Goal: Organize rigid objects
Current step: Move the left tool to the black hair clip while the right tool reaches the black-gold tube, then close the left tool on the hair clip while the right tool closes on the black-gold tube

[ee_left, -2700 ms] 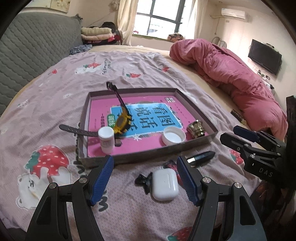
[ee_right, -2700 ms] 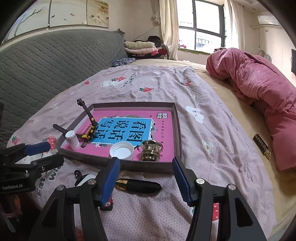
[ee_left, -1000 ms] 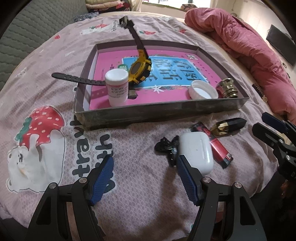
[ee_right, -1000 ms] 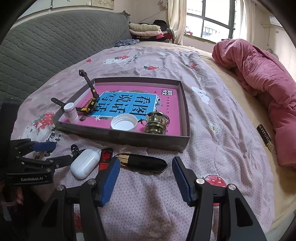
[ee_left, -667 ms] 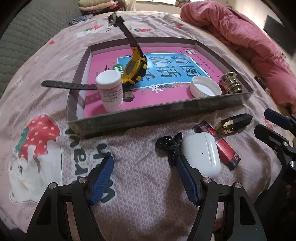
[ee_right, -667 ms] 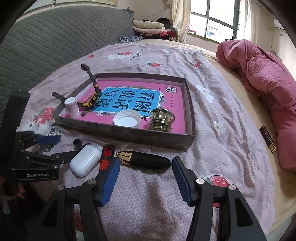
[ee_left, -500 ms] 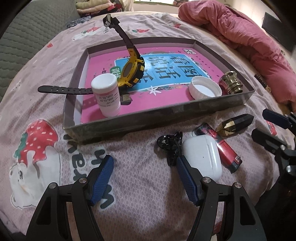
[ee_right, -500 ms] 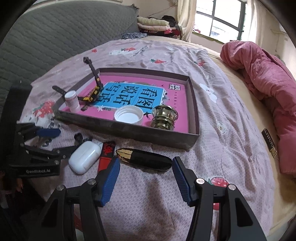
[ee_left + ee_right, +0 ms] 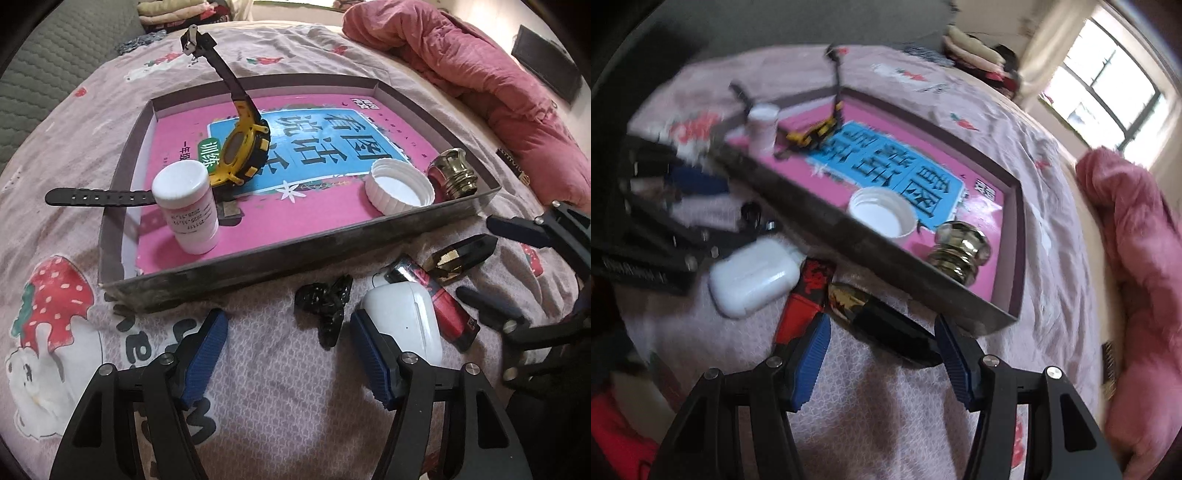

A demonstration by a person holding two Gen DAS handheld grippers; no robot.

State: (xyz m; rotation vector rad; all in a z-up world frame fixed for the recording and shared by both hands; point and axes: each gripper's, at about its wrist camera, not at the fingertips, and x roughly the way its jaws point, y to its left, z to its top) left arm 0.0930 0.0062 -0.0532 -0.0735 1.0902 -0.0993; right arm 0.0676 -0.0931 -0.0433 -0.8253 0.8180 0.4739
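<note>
A pink strawberry-print bedsheet (image 9: 110, 110) covers the bed. A crumpled pink duvet (image 9: 480, 74) lies far right. Daylight enters a far window (image 9: 1108, 92).

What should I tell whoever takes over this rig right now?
Left gripper: empty, closing slightly, above the black hair clip.
Right gripper: open, empty, fingers straddling the black-and-gold case.
In the tray: white bottle, yellow watch, white cap, brass knob.
Left on the bedspread: hair clip, earbud case, red lighter, black-and-gold case.
</note>
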